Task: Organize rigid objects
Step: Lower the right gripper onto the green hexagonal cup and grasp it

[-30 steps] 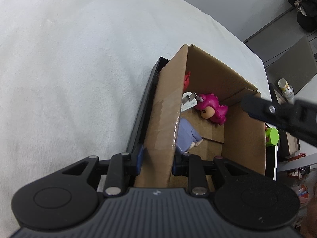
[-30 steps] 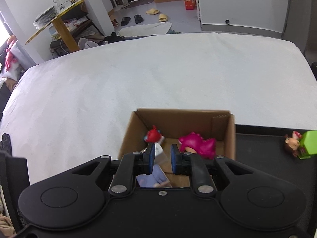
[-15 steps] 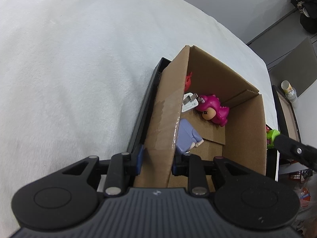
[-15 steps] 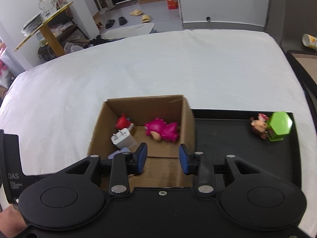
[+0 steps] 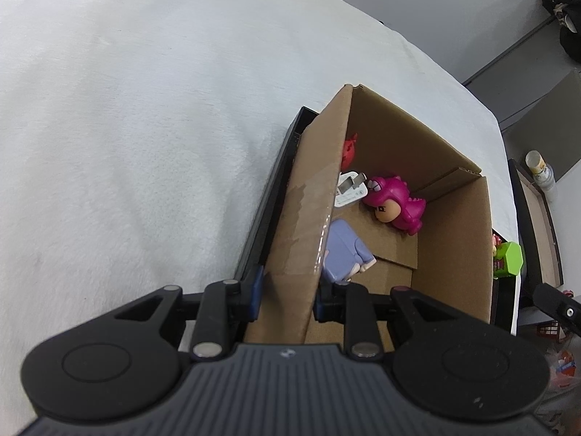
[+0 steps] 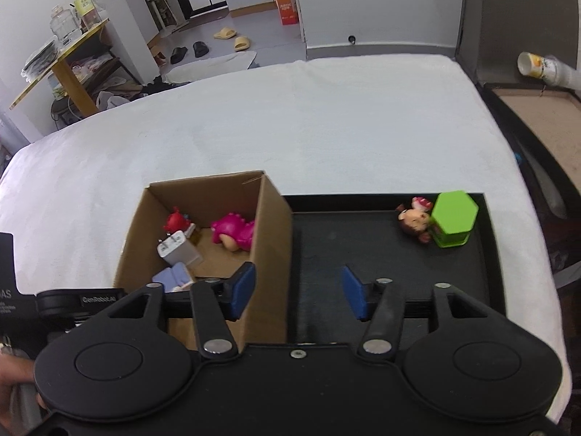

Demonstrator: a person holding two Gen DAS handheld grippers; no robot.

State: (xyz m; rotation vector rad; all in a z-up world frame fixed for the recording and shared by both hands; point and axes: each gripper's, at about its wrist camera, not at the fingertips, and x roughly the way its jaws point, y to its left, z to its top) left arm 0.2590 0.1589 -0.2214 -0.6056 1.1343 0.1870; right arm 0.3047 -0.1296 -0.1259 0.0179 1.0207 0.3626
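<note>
While left fingers [image 5: 287,292] clamp the cardboard box [image 5: 308,218] wall, right fingers [image 6: 297,292] gape empty — green block [image 6: 452,223] well ahead.

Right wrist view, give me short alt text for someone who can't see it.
The open right gripper hovers over a black tray on a white surface, its left finger by the wall of a cardboard box. The box holds a pink dinosaur toy, a white charger, a red figure and a lavender item. A green hexagonal block and small doll sit in the tray's far corner.

Bright, soft daylight; fisheye-bent edges
</note>
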